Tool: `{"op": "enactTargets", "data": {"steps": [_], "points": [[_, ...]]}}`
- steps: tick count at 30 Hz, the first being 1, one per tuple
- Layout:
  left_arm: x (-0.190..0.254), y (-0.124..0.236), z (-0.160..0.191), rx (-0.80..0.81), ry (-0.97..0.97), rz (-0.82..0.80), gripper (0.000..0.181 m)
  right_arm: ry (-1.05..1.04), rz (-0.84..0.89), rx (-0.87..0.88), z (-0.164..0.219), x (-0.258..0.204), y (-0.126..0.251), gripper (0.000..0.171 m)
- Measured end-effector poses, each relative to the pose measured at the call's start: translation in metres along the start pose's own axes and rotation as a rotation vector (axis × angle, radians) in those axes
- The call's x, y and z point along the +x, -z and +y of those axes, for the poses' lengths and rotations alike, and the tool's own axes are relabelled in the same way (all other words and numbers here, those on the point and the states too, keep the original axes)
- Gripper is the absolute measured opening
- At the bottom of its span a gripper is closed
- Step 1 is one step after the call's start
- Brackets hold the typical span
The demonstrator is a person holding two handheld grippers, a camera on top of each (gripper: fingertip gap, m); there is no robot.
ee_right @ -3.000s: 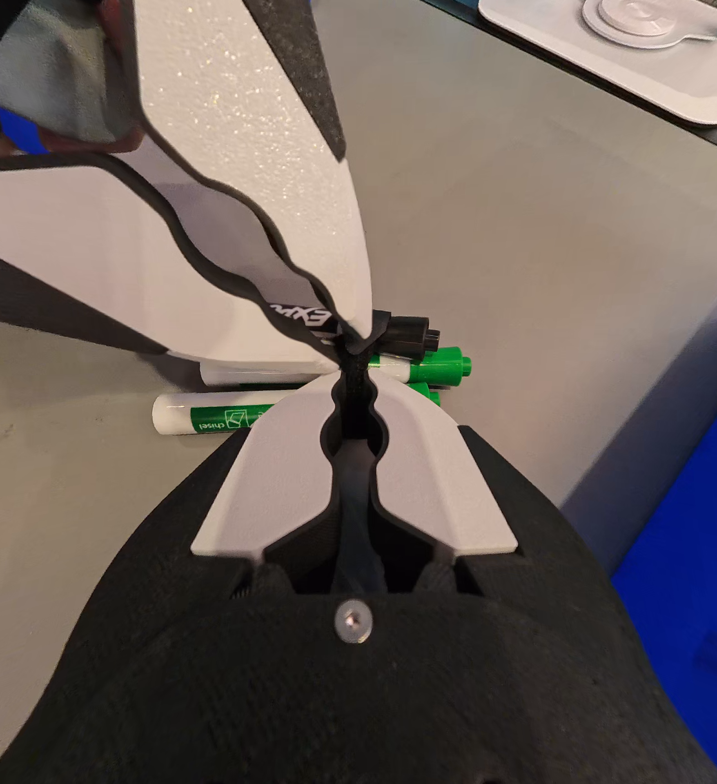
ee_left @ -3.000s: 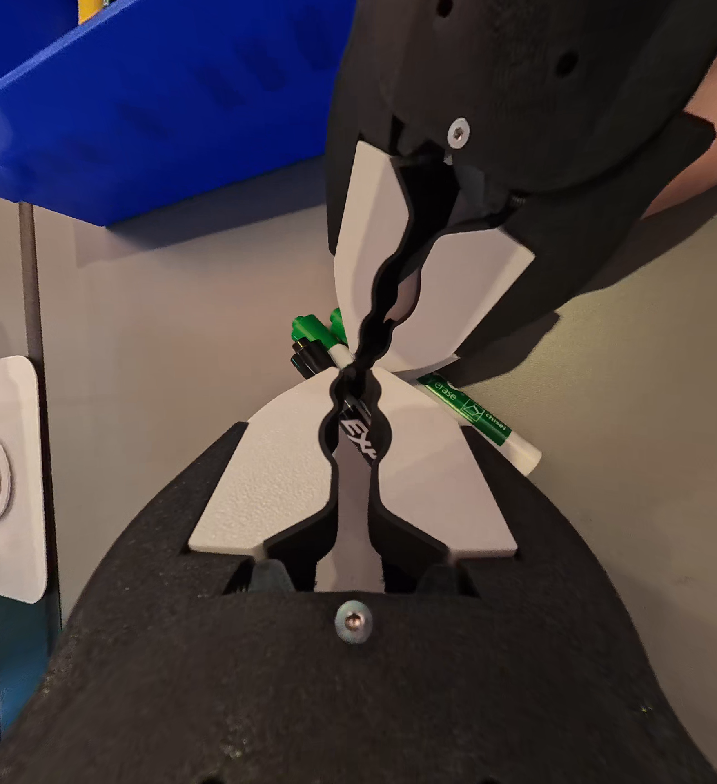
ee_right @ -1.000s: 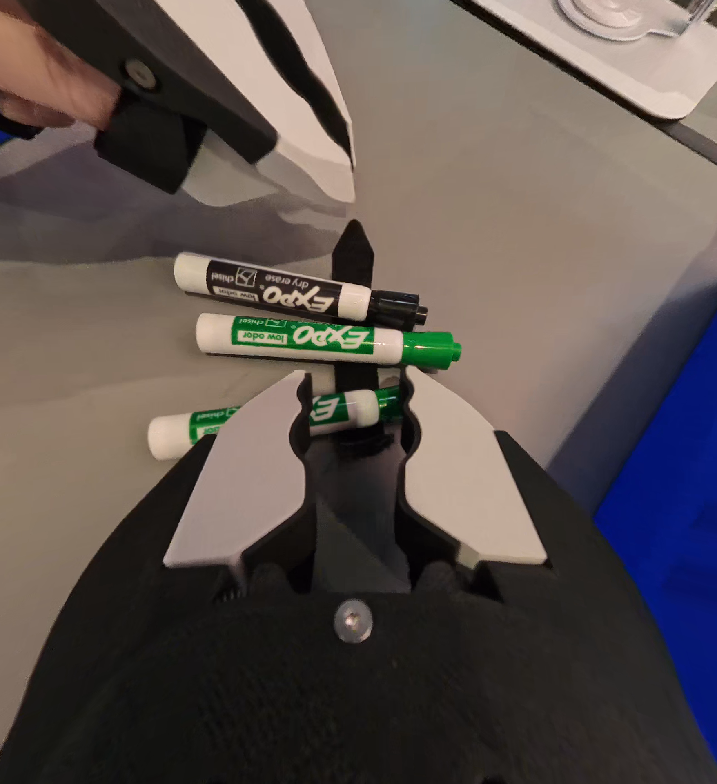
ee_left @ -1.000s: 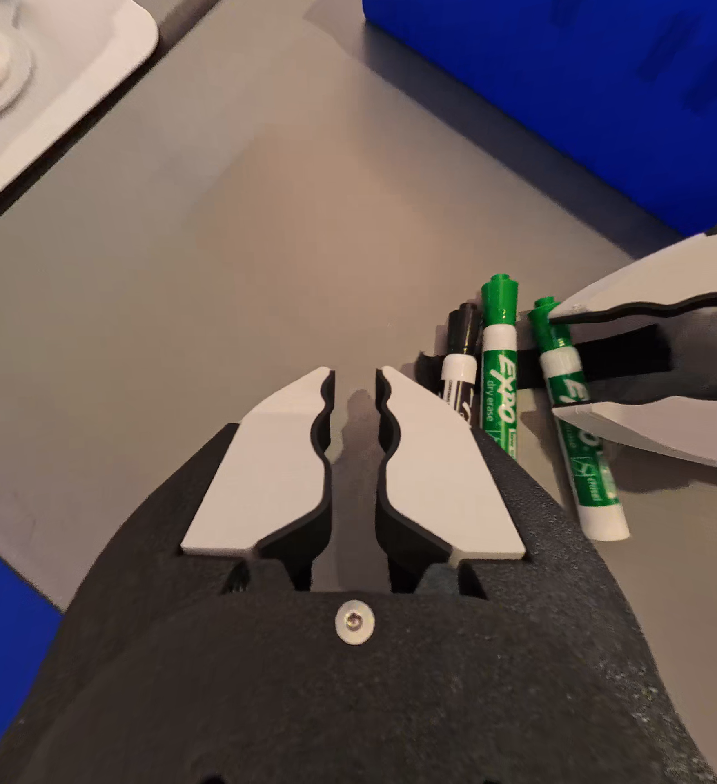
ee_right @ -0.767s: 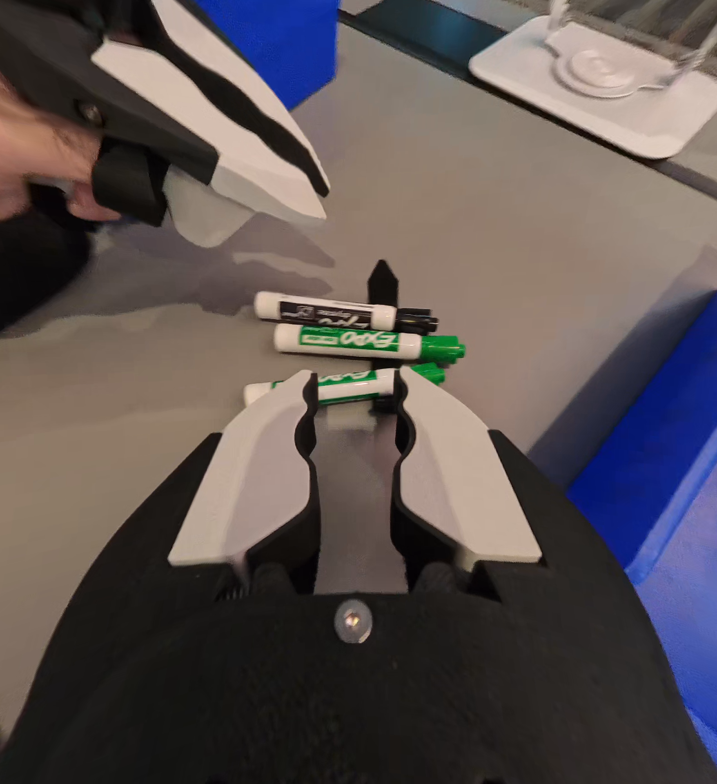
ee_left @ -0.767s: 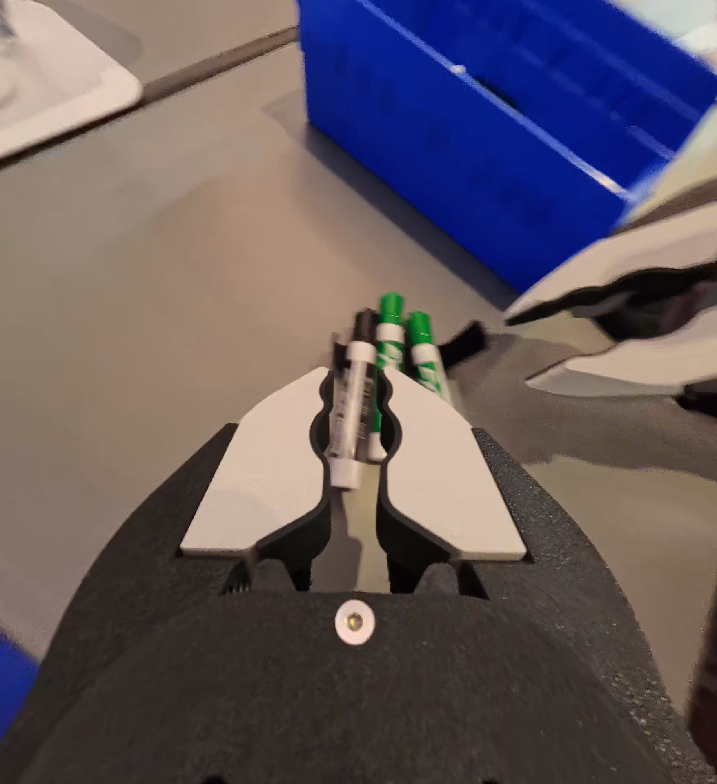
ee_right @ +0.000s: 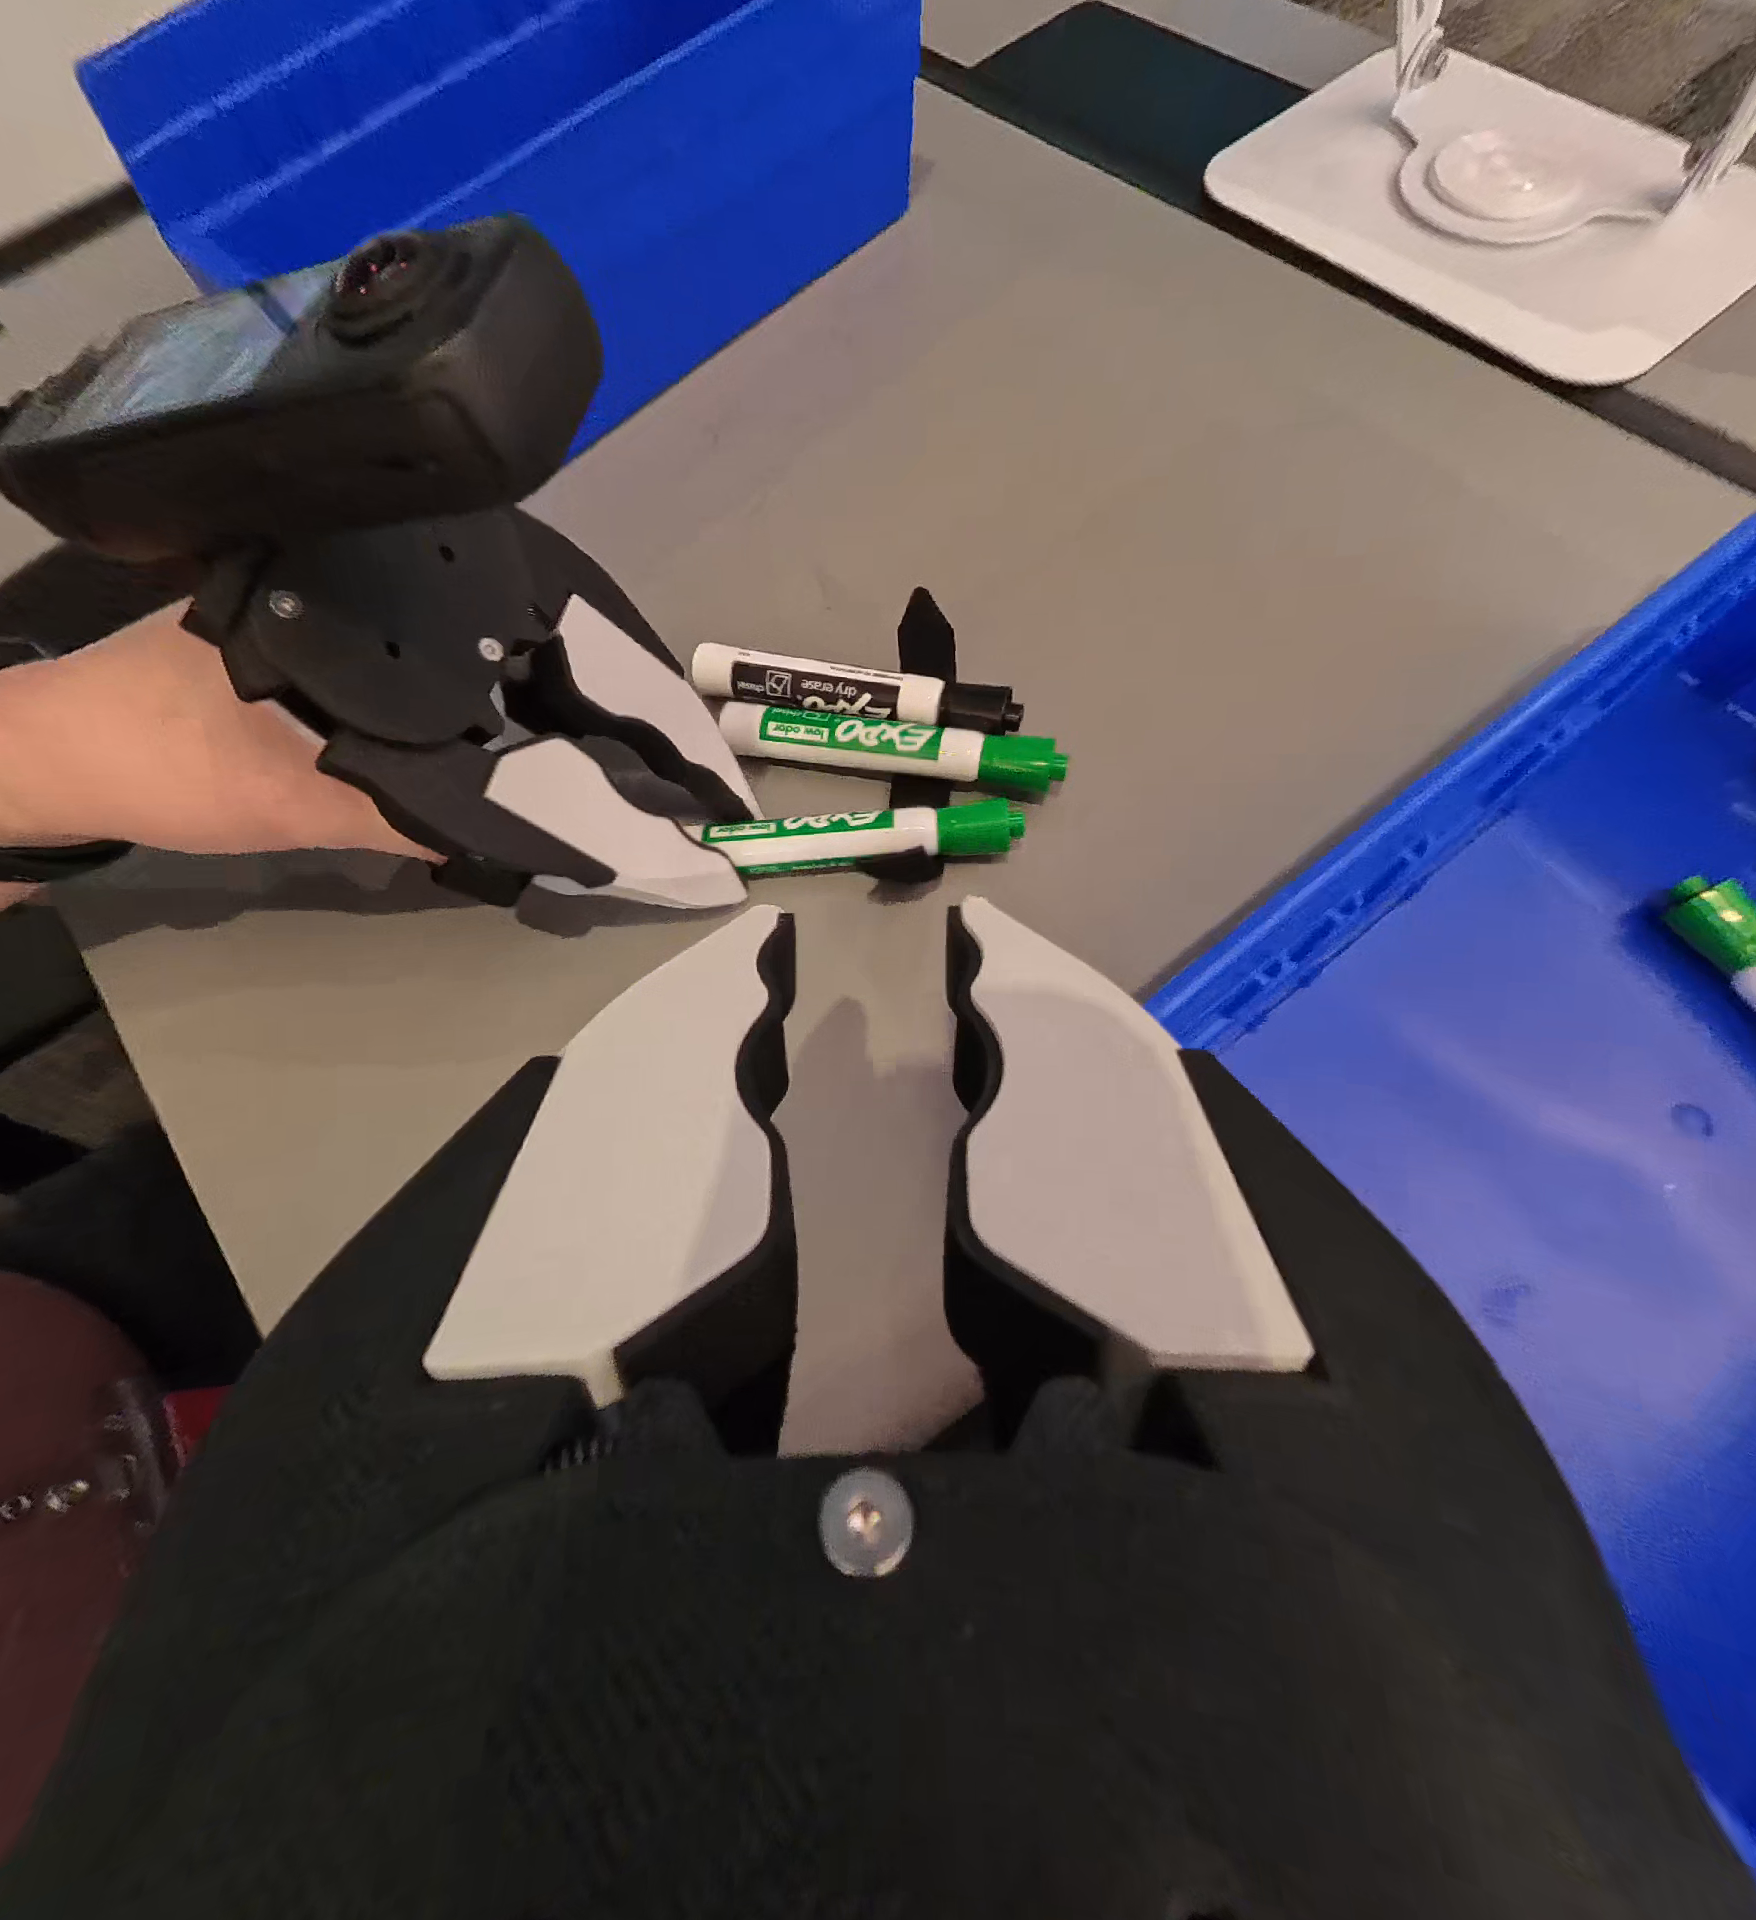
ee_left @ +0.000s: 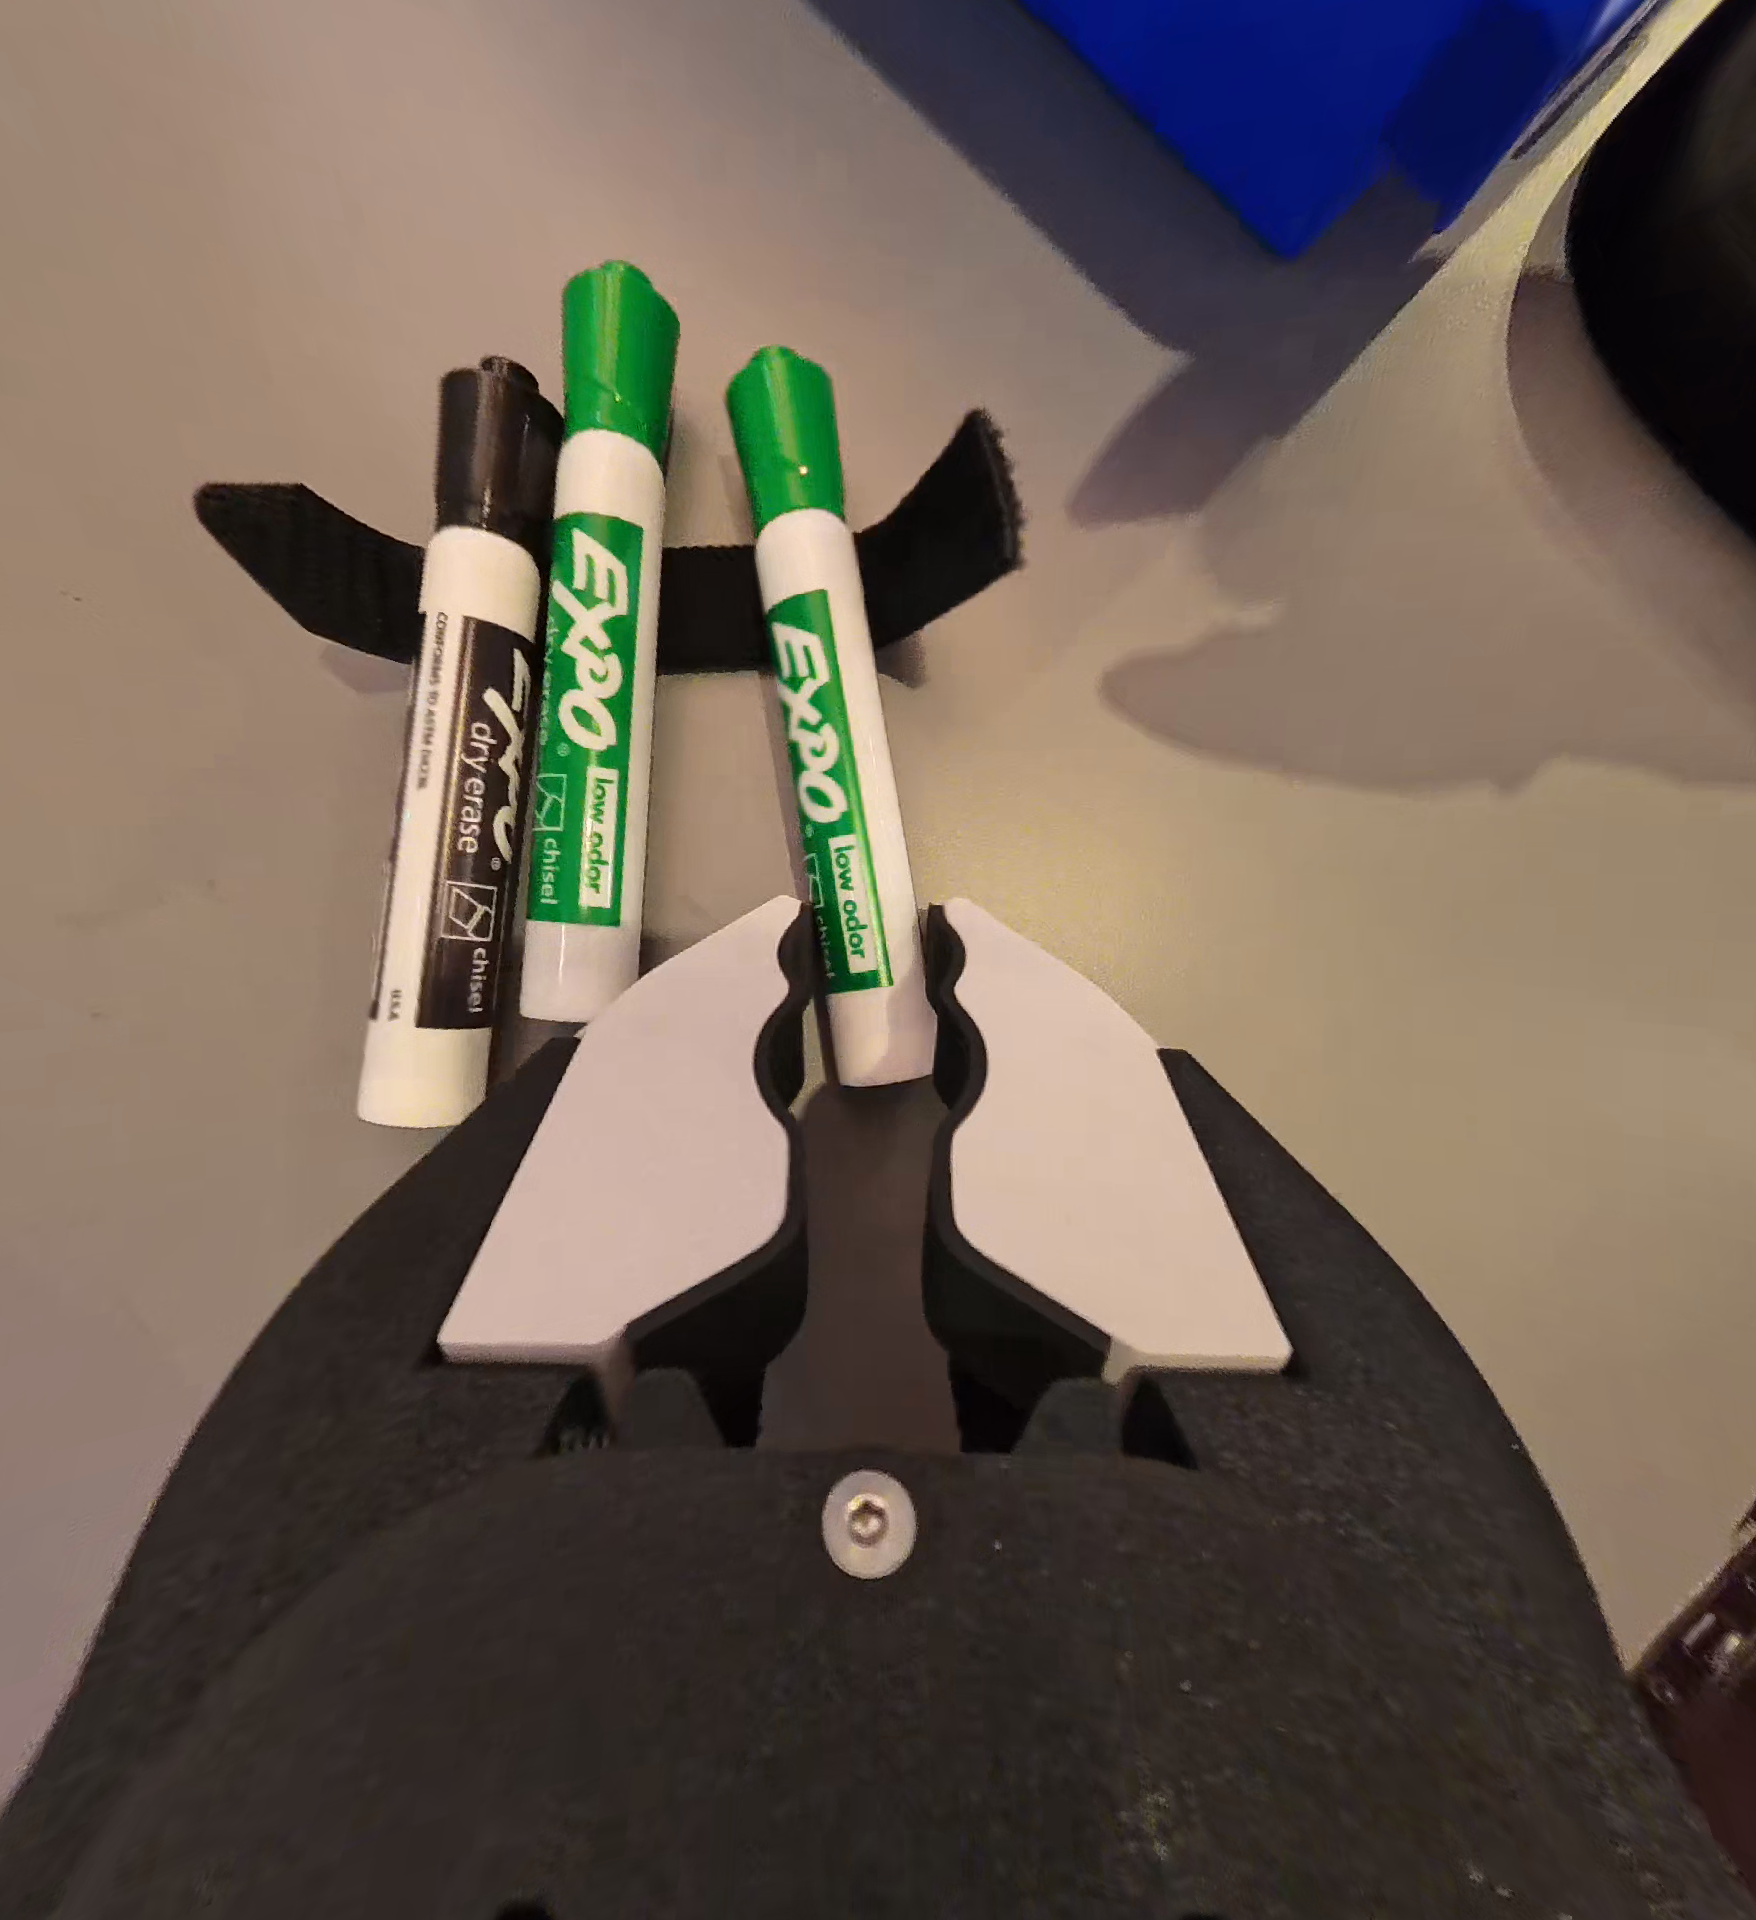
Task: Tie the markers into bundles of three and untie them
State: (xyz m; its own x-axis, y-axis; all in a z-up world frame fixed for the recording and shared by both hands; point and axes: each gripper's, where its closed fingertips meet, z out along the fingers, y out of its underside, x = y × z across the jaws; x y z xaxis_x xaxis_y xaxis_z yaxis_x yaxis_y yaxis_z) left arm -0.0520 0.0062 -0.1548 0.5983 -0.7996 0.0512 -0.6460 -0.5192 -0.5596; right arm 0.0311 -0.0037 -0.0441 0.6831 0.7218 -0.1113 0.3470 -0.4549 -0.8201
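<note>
Now untying done, clearing: left tongs (ee_left: 861, 920) gaping, straddling tail of right green marker (ee_left: 832, 717) lying across flat black strap (ee_left: 334, 571) on bench (ee_left: 1269, 935). Right tongs (ee_right: 869, 914) apart, empty. Next: closing, lifting marker.

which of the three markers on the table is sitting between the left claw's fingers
The green marker lying apart on the right, its white end between the open left claw. The other green marker and the black marker lie together outside it.
</note>
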Motion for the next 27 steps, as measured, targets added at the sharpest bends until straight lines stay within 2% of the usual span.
{"op": "enactTargets", "data": {"steps": [4,7,11,14,17,22,25,27], "points": [[-0.002,0.005,0.002,0.021,0.06,0.073,0.019,-0.1,-0.048,0.048,0.009,0.0,-0.008,0.028],[-0.005,0.022,-0.005,0.114,0.116,0.118,0.019,-0.183,-0.093,0.133,0.006,-0.003,-0.013,0.028],[-0.005,0.07,-0.03,0.339,0.172,0.192,0.018,-0.308,-0.22,0.286,-0.012,-0.019,-0.018,0.03],[0.002,0.11,-0.055,0.516,0.177,0.255,0.019,-0.436,-0.378,0.397,-0.035,-0.036,-0.022,0.031],[0.019,0.136,-0.071,0.629,0.158,0.326,0.019,-0.525,-0.535,0.541,-0.065,-0.049,-0.017,0.036],[0.037,0.136,-0.075,0.679,0.108,0.37,0.018,-0.529,-0.623,0.673,-0.089,-0.058,-0.009,0.028],[0.045,0.131,-0.075,0.697,0.11,0.41,0.021,-0.486,-0.609,0.62,-0.086,-0.059,-0.007,0.021],[0.047,0.136,-0.074,0.719,0.091,0.424,0.041,-0.422,-0.547,0.568,-0.09,-0.045,0.002,0.019]]}}
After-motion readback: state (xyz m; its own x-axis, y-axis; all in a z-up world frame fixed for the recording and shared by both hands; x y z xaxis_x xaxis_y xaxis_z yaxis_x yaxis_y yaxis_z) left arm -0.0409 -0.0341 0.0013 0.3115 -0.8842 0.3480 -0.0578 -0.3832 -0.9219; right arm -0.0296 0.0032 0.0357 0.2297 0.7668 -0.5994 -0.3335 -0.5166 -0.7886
